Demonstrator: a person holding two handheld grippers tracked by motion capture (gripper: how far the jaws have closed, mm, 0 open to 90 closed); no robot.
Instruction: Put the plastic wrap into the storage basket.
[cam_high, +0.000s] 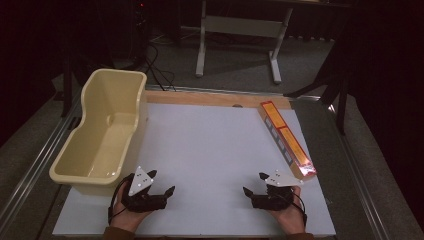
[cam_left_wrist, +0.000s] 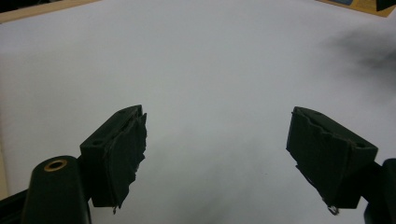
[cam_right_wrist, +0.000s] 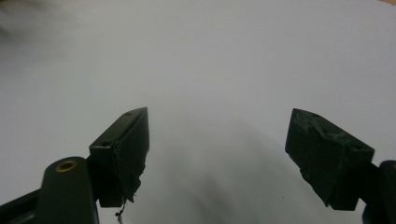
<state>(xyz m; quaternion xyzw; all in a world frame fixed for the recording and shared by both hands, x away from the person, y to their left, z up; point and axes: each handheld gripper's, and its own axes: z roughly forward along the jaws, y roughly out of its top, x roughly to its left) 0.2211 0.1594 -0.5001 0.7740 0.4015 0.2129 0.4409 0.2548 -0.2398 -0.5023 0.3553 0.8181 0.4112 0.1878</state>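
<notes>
Nearest the person, the left gripper (cam_high: 159, 184) and the right gripper (cam_high: 254, 183) rest low on the flat white matte surface (cam_high: 210, 150), each cupped in a hand, both released with jaws spread wide and nothing between them. In the left gripper view the gripper (cam_left_wrist: 215, 140) shows worn black pads (cam_left_wrist: 126, 154) with ragged edges; the right gripper view shows the same on its gripper (cam_right_wrist: 217, 140).

Just beyond the right gripper, near but apart, lies the long narrow orange and yellow cardboard box (cam_high: 286, 138), flat along the right edge of the surface, glossy with sharp corners. It looks like the thing to be picked up. A good grasp would take it across its narrow width near the middle, since so long a box would likely tip if held by one end.

Farther off at the left edge stands the deep cream plastic tub (cam_high: 107, 132), smooth-walled, rounded at the rim, and empty
</notes>
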